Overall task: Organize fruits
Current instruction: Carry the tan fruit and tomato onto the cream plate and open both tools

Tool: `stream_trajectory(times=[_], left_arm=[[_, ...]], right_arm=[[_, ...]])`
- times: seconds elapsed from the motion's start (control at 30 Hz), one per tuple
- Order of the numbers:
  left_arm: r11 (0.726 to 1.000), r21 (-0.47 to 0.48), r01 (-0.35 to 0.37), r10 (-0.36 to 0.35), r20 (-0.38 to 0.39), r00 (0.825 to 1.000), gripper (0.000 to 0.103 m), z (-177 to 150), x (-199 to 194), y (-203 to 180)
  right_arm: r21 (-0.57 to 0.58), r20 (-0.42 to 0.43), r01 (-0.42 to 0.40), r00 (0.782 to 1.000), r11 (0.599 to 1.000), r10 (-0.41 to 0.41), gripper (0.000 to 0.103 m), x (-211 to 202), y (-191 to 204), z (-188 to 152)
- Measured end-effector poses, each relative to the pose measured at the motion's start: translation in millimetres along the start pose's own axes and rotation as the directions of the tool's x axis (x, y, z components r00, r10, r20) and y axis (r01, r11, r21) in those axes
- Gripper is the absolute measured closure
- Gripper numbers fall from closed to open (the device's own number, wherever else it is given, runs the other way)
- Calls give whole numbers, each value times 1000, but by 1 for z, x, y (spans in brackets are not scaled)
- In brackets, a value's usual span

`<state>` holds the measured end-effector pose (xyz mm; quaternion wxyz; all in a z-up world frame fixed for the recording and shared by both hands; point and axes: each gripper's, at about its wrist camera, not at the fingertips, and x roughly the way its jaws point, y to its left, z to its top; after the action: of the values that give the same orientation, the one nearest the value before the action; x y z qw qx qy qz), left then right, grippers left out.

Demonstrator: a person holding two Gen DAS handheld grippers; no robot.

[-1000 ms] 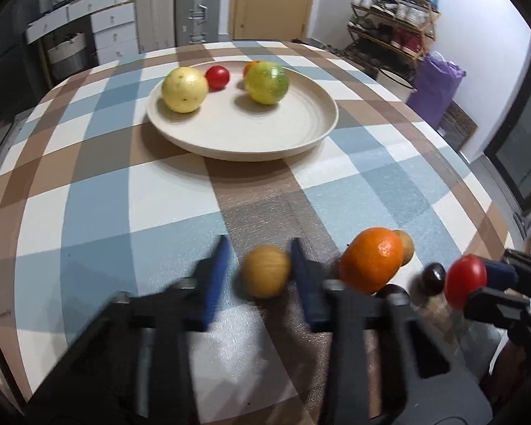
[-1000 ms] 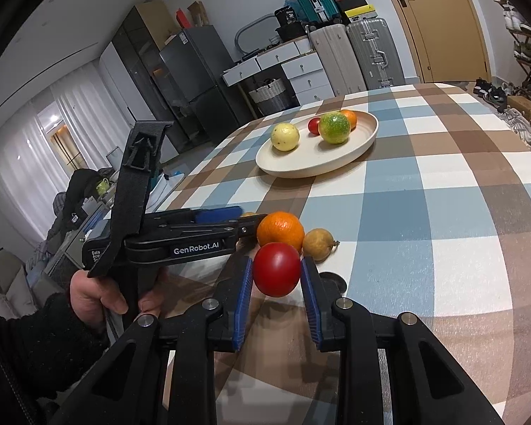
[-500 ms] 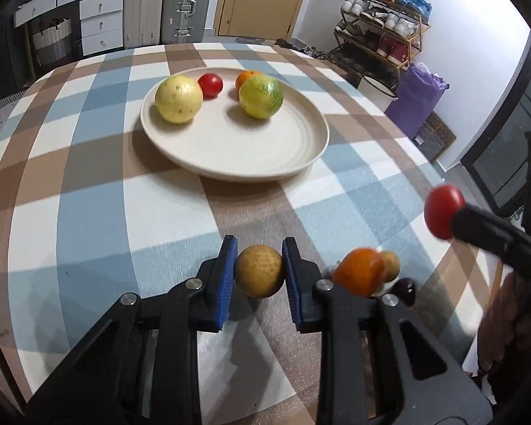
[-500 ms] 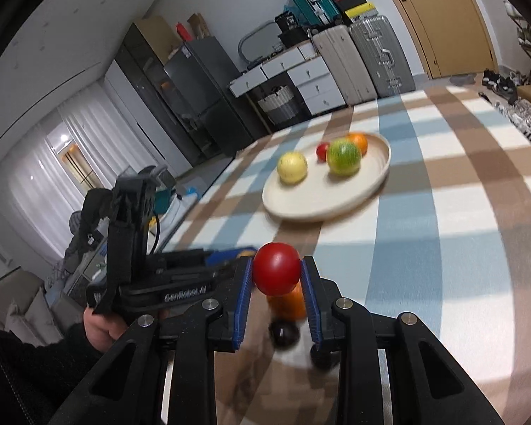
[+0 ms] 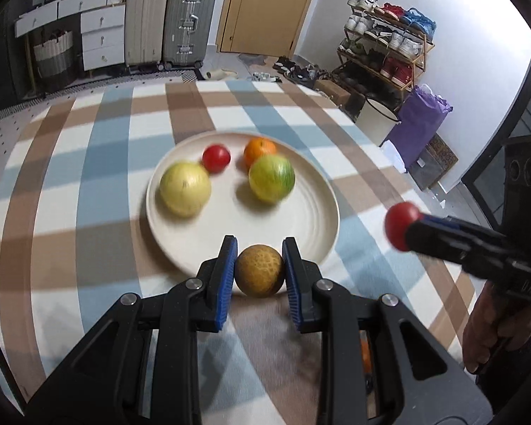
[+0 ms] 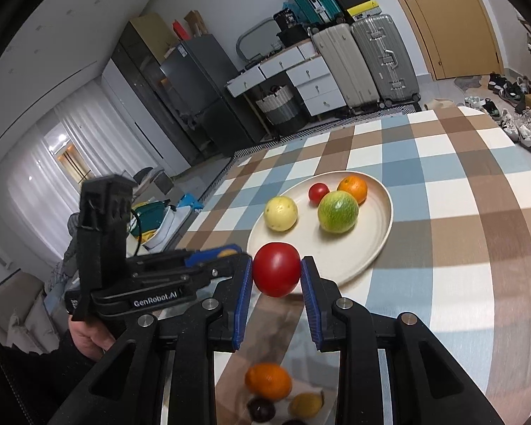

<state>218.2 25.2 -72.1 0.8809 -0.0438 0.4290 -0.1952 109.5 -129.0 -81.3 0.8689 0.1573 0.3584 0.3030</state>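
My left gripper point(image 5: 259, 265) is shut on a round tan fruit point(image 5: 260, 270), held in the air at the near rim of the cream plate point(image 5: 311, 219). My right gripper point(image 6: 277, 273) is shut on a red tomato point(image 6: 277, 273), raised just short of the plate point(image 6: 378, 244). On the plate lie a yellow fruit point(image 5: 184, 188), a small red tomato point(image 5: 216, 157), an orange point(image 5: 259, 148) and a green-yellow fruit point(image 5: 271, 177). In the left wrist view the right gripper point(image 5: 405, 228) comes in from the right with its tomato point(image 5: 400, 223).
Below the right gripper an orange point(image 6: 268, 380), a small yellow fruit point(image 6: 306, 404) and a dark fruit point(image 6: 261, 409) lie on the checked tablecloth point(image 6: 460, 212). A hand point(image 6: 88, 336) holds the left gripper. Suitcases, drawers and a shoe rack stand beyond the table.
Both grippers have risen off the table with their fruits and moved toward the plate. The loose fruits on the cloth have dropped behind, under the right gripper.
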Motion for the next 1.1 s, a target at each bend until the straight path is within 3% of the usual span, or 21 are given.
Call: stream_trajectory(times=[0.37,0.5,0.77,1.1], left_arm=[[998,19,-55,56,-10,998,80,46,41,3],[998,9,-58,58,-26,998,80,59,57,10],[998,22,-63,64,-45,997,80,75,77,13],[998,12,-63,64,-82,995,80,80,104,13]], right_arm=[[-9,-31,43,999,999,-43,75,38,-20,33],[-41,-35,94,995,995,-95,75,50,-25,41],[-24,-36,129,991,991,-130,75,64,-41,54],[-21,-73,229,971,973,-230,75,78,-60,56]])
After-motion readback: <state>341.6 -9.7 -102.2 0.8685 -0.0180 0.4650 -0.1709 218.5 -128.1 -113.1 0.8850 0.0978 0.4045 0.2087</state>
